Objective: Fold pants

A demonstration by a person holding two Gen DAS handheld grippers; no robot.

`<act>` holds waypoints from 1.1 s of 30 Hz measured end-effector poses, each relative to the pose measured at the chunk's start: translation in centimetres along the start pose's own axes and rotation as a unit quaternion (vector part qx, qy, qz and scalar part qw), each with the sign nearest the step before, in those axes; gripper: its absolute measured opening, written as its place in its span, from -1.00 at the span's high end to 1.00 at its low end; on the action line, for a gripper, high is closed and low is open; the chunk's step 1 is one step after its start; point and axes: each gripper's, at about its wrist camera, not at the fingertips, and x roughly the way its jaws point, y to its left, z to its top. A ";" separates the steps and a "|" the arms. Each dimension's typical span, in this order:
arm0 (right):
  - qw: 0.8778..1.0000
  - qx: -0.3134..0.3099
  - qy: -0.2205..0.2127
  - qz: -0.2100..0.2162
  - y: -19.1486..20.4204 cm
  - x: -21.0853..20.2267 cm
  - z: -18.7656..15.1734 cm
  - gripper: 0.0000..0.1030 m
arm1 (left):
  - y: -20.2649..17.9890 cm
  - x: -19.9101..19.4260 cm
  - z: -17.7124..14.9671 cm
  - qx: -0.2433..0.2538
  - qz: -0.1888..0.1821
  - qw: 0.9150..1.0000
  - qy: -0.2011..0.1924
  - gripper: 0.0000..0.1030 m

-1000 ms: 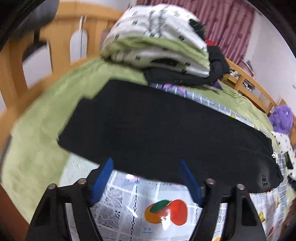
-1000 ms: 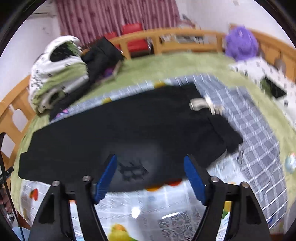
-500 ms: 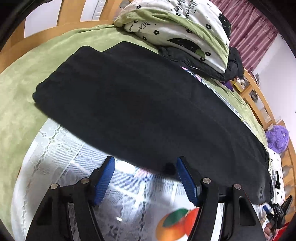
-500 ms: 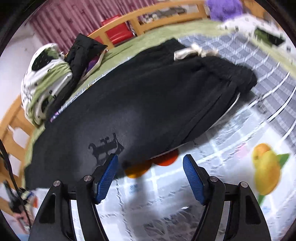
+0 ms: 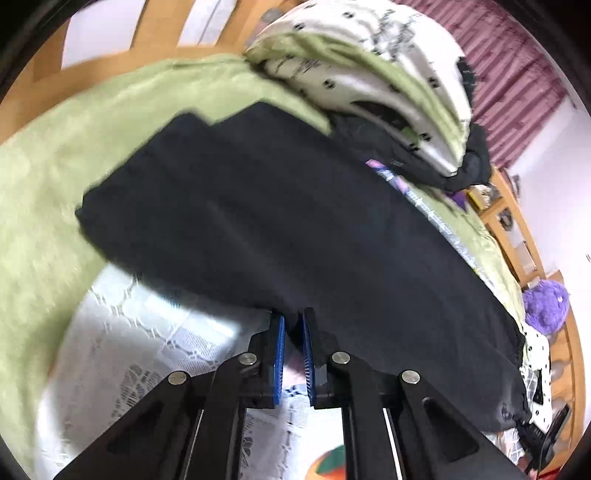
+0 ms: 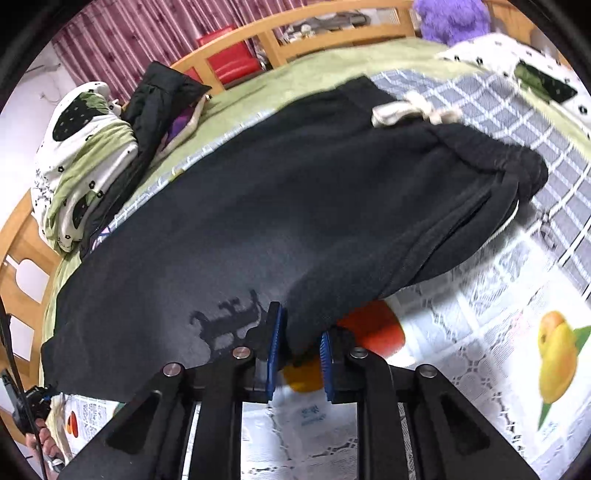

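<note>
Black pants [image 5: 295, 236] lie lengthwise across the bed, legs folded onto each other, with the waistband and a white drawstring [image 6: 413, 110] at the right end. My left gripper [image 5: 291, 325] is shut on the near edge of the pants toward the leg end. My right gripper [image 6: 299, 339] is shut on the near edge of the pants [image 6: 295, 206] closer to the waist, and the fabric bunches up between its blue pads [image 6: 275, 343].
The bed has a green blanket [image 5: 55, 177], a white fruit-print cloth [image 6: 480, 350] under the near edge and a grey checked cloth [image 6: 517, 122]. A folded quilt pile [image 5: 369, 74] and a dark jacket [image 6: 159, 96] lie behind. A wooden bed frame [image 6: 332, 26] surrounds it. A purple plush [image 5: 546, 306] sits far right.
Both grippers were open in front of the near edge of the pants. Both have moved in and closed on that edge.
</note>
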 end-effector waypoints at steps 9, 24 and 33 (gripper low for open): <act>0.999 -0.003 -0.040 0.022 1.6 -2.5 2.9 0.71 | -3.7 -3.3 4.0 0.049 -0.033 0.997 -0.048 0.83; 0.995 -0.038 -0.090 0.023 4.7 -2.5 7.7 0.75 | -8.0 -1.8 8.5 0.092 -0.031 0.992 -0.086 0.83; 0.992 -0.052 -0.115 0.030 6.7 1.1 12.4 0.78 | -11.3 1.7 11.7 0.121 -0.017 0.987 -0.105 0.83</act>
